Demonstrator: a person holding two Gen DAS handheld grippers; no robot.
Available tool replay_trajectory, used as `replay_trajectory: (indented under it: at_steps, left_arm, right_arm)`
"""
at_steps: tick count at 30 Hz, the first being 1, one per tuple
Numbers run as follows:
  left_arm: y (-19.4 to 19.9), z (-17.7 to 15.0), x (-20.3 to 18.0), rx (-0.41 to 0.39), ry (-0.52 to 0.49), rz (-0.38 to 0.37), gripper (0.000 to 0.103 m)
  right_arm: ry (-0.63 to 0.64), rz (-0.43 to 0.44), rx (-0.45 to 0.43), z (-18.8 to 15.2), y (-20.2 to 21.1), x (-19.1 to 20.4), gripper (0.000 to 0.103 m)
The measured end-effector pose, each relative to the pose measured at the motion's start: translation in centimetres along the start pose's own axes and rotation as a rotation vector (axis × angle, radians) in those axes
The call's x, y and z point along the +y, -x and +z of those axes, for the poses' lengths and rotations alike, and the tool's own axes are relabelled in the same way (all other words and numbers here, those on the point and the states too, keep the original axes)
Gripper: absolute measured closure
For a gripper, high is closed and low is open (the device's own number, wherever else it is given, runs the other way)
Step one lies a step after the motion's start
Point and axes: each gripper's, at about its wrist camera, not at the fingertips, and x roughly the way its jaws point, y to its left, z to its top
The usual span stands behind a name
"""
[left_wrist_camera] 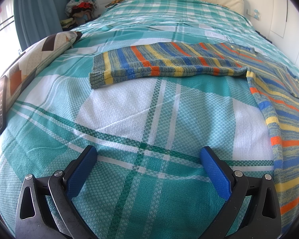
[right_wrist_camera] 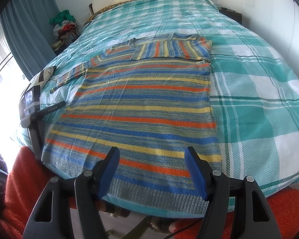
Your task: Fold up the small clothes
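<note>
Left wrist: left tongs spread over bedspread; right tongs spread (empty) above striped sweater.

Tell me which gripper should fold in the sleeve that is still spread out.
Probably left. The left gripper hangs open over bare bedspread, facing the outstretched sleeve. The right gripper, also open, sits over the sweater's hem, farther away.
</note>
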Motion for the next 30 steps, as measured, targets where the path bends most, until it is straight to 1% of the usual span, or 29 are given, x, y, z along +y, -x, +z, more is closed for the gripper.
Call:
replay_trajectory:
  at_steps: [7, 12, 15, 19, 25, 30]
  left_arm:
    - [0.0, 0.0, 0.0, 0.000, 0.000, 0.000, 0.000]
    - [0.0, 0.0, 0.0, 0.000, 0.000, 0.001, 0.000]
    - [0.0, 0.0, 0.0, 0.001, 0.000, 0.001, 0.000]
    - [0.0, 0.0, 0.0, 0.000, 0.000, 0.001, 0.000]
    - [0.0, -0.1, 0.1, -0.005, 0.002, 0.001, 0.000]
    - [-0.1, -0.1, 0.3, -0.009, 0.012, -0.015, 0.000]
  right_arm:
    - [0.017, 0.001, -0.040, 0.3, 1.9, 0.8, 0.036]
    - [0.040, -0.036, -0.118, 0.5, 5.2, 1.3, 0.036]
    - [0.040, -0.038, -0.142, 0.6, 6.4, 1.5, 0.034]
    - [0.038, -0.028, -0.131, 0.4, 6.2, 1.6, 0.034]
    - [0.043, -0.013, -0.092, 0.6, 4.2, 1.3, 0.034]
    - [0.042, -0.001, -0.056, 0.3, 2.5, 1.2, 0.034]
